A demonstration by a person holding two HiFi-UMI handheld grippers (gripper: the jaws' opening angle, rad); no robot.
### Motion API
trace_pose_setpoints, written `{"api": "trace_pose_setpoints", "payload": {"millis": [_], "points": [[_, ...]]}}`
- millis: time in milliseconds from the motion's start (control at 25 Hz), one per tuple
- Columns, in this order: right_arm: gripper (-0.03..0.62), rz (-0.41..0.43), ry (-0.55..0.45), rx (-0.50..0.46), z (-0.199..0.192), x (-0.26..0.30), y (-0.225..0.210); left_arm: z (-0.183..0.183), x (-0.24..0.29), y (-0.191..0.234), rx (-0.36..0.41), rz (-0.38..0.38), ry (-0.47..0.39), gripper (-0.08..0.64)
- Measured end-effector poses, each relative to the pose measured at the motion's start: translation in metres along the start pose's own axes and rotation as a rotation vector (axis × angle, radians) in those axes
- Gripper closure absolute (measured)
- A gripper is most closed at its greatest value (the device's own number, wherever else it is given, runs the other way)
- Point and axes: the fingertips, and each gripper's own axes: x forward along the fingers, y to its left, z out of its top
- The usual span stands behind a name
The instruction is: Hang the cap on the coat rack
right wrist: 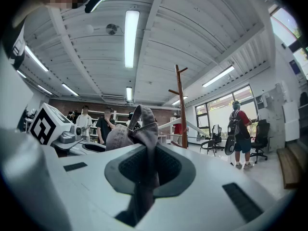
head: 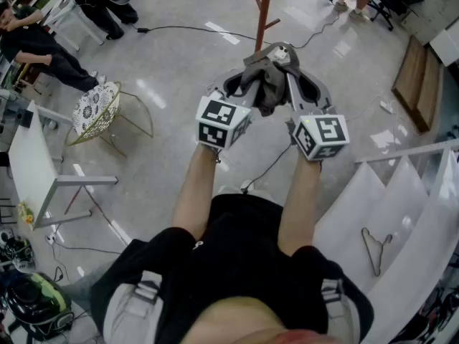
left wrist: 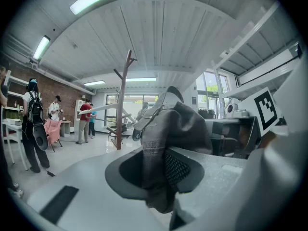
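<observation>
In the head view, the left gripper [head: 247,83] and the right gripper [head: 285,61] meet at the upper centre. Both pinch the grey cap [head: 267,86], which is below the wooden coat rack [head: 265,9] at the top edge. In the left gripper view, the jaws are closed on a thick fold of the cap [left wrist: 183,124]. The rack [left wrist: 122,100] stands to the left, well apart. In the right gripper view, the narrow jaws clamp a thin fold of the cap [right wrist: 130,131]. The rack [right wrist: 182,105] is right of centre.

A: Operator clothing?
B: Black short-sleeved top [head: 237,249], light grey trousers [head: 129,314].
A: Gripper bodies?
B: Left gripper [head: 252,69], right gripper [head: 295,67]: pale grey shells, dark oval recesses. Each carries a white cube [head: 223,120] with black square markers.
</observation>
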Motion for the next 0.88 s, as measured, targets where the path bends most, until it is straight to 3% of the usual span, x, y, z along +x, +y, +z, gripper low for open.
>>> {"api": "trace_pose_setpoints", "payload": {"millis": [400, 760, 880], "points": [[0.577, -0.019, -0.064, 0.011, -0.013, 0.004, -0.018, -0.007, 0.007, 0.003, 0.022, -0.010, 0.045, 0.486], [0.574, -0.005, -0.156, 0.017, 0.008, 0.004, -0.031, 0.011, 0.003, -0.011, 0.112, -0.032, 0.025, 0.486], [0.572, 0.028, -0.174, 0.019, 0.010, 0.007, -0.023, 0.014, -0.005, -0.004, 0.116, -0.007, 0.020, 0.486]]}}
